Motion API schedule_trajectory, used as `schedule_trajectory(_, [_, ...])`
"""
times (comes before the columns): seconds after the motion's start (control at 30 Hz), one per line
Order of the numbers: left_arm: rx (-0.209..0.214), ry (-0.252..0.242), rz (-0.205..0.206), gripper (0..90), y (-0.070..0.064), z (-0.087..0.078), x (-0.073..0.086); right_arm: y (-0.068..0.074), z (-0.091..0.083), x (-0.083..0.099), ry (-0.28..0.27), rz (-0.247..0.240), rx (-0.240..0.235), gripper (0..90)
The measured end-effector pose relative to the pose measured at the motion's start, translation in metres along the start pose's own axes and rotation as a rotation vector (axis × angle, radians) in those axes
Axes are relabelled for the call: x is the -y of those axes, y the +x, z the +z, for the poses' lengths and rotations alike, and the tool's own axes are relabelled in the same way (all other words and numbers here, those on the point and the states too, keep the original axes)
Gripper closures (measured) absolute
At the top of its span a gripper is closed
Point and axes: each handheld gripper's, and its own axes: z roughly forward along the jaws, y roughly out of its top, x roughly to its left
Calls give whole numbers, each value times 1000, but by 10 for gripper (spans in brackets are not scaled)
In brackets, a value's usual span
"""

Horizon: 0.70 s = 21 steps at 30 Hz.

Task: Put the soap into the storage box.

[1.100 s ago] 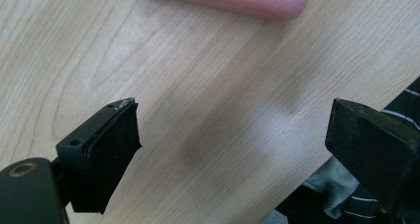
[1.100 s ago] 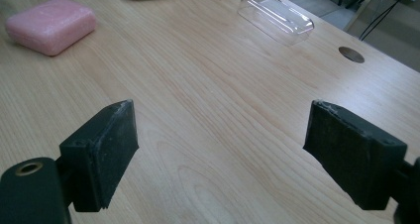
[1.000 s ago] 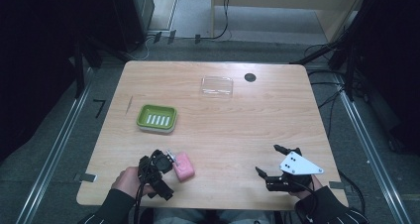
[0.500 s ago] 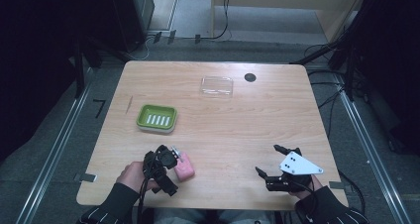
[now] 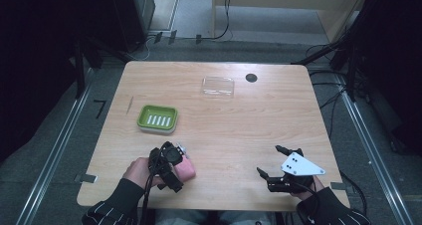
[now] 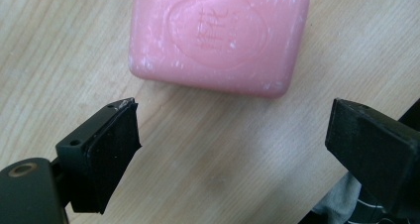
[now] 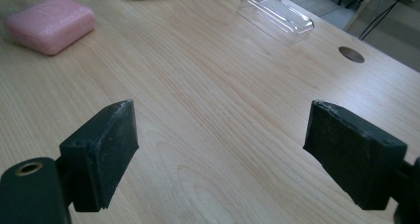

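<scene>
Lying flat on the light wooden table (image 5: 224, 135), the pink bar of soap (image 6: 218, 38) sits near the front edge, on the person's left side. It has an oval stamp pressed into its top. The left gripper (image 5: 171, 166) is right over it in the high view. In the left gripper view, the two black fingers (image 6: 106, 152) are spread wide apart. They hold nothing. The soap lies just past the tips of the fingers and does not touch them.

The right gripper (image 5: 278, 172) rests near the front edge on the right side, well apart from the soap. Its fingers (image 7: 101, 149) are also wide open and hold nothing, with only bare wood between them.

Farther back on the left stands a green soap dish (image 5: 158, 118) with white slots in its bottom. A clear plastic lid (image 5: 218, 86) lies near the far edge of the table. Just beside it is a small dark round hole (image 5: 251, 77) in the table.
</scene>
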Motion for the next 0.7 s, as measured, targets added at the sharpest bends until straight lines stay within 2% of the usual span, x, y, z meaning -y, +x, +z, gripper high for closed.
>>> schedule_trajectory(0.33, [1,-6,-3,70,2,3,-8,0,0,0,0,0,0,138])
schedule_trajectory(0.7, [4,-11,13,69,3,7,-18,0,0,0,0,-2,-1,138])
